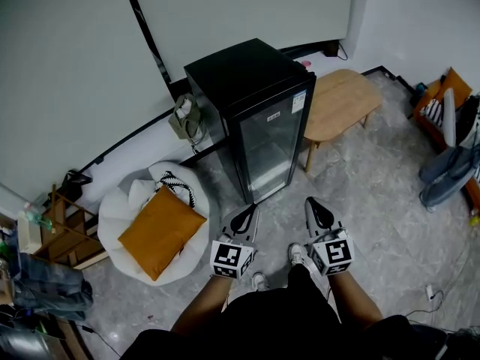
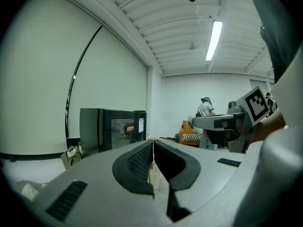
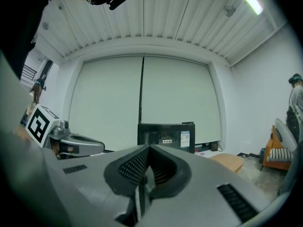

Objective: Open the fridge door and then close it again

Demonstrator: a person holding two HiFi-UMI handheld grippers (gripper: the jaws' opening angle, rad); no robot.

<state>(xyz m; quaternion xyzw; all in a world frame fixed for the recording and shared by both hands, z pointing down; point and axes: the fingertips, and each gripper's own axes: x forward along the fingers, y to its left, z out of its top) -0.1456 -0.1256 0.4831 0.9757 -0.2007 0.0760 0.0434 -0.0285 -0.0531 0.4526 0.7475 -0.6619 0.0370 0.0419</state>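
The fridge [image 1: 251, 73] stands on the floor at 12 o'clock from your two tongs, a short reach off and touching neither. Its door is shut. At its 3 o'clock is a wooden tabletop [image 1: 341, 100], and at its 8 o'clock a white beanbag [image 1: 124, 201].

Your left tongs [image 1: 247, 211] are pressed together with nothing between them. Your right tongs [image 1: 313, 204] are also closed and empty. Both point almost level at the cabinet.

The fridge's long axis is upright. Its glass door [image 1: 270, 145] faces back toward you, angled slightly to your 5 o'clock. No view shows a handle or which side carries the hinges, so check that before you commit.

Expect the door to be stiff and light on its hinges, with a seal that probably resists at first and then lets go. The glass will likely be slick and breakable, so take hold on the dark frame at the free vertical edge, not on the pane. The cabinet is small and may slide on the smooth floor, so pull steadily and close it gently.
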